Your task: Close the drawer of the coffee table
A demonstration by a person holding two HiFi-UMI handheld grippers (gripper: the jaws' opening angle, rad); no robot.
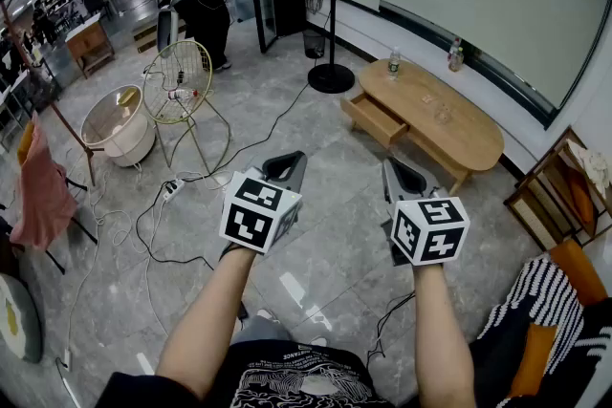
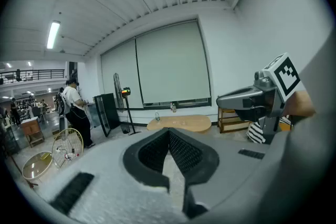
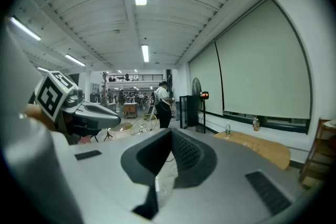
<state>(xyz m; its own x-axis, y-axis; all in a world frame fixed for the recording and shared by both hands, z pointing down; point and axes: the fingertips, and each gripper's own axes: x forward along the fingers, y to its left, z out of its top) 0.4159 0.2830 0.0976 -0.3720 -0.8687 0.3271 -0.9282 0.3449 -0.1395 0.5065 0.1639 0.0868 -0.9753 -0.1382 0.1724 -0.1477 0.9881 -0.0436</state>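
**Q.** Where is the drawer, and how are your fingers set?

**A.** The drawer (image 1: 375, 118) stands pulled out of the coffee table (image 1: 457, 131). It sits below the tabletop's near long edge, towards its left end as the head view shows it. My left gripper (image 1: 287, 163) and right gripper (image 1: 398, 171) hang side by side over the floor, well apart from the table. The fingers of both are clenched, tips together, with nothing between them.

**Q.** How is the step best done?

**A.** I judge the step in hand to be the approach. No grasp seems needed, since clenched fingers make a good blunt pusher.
- I would step over the cable (image 1: 277, 124) on the floor.
- I would set one gripper's tips on the middle of the drawer front.
- I would push square to it so the drawer does not jam.
- I would ease off at the end so the clear bottle (image 1: 393, 62) and the second bottle (image 1: 456, 54) stay upright.
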